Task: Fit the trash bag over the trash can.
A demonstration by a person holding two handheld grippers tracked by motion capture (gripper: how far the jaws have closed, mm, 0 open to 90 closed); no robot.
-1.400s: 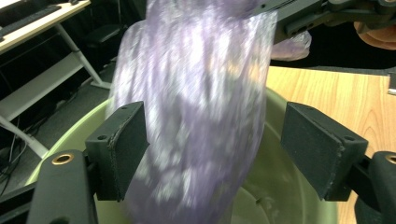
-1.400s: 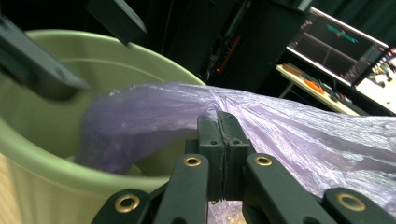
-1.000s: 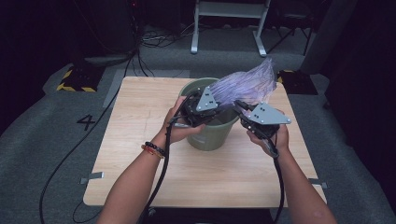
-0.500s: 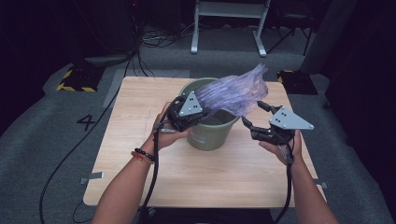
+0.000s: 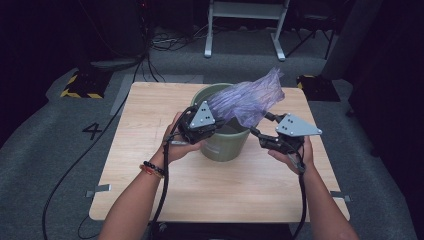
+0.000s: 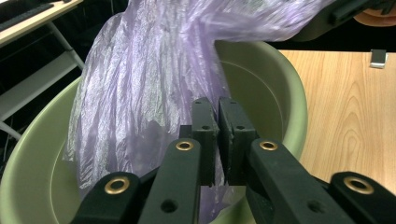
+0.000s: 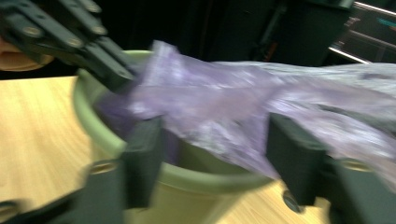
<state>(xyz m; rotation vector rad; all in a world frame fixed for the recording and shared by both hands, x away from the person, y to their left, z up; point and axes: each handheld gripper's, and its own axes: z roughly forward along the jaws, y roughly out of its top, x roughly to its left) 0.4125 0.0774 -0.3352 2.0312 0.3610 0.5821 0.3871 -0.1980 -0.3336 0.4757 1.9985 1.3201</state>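
Left gripper view — left hand-held gripper [image 6: 218, 140] pinches purple bag [image 6: 140, 93]; right hand-held gripper [image 7: 219, 154] gapes, closing.

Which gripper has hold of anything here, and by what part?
The left gripper is shut on the purple plastic bag, pinching a fold just inside the green bin. The right gripper stands open; its jaws have just been closing, gripping nothing.

Table lit from above, surroundings dark; right gripper view motion-blurred.

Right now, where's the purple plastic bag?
In the high view the purple plastic bag drapes over the green bin's rim at table centre, pinched by the left gripper, its far end trailing right.
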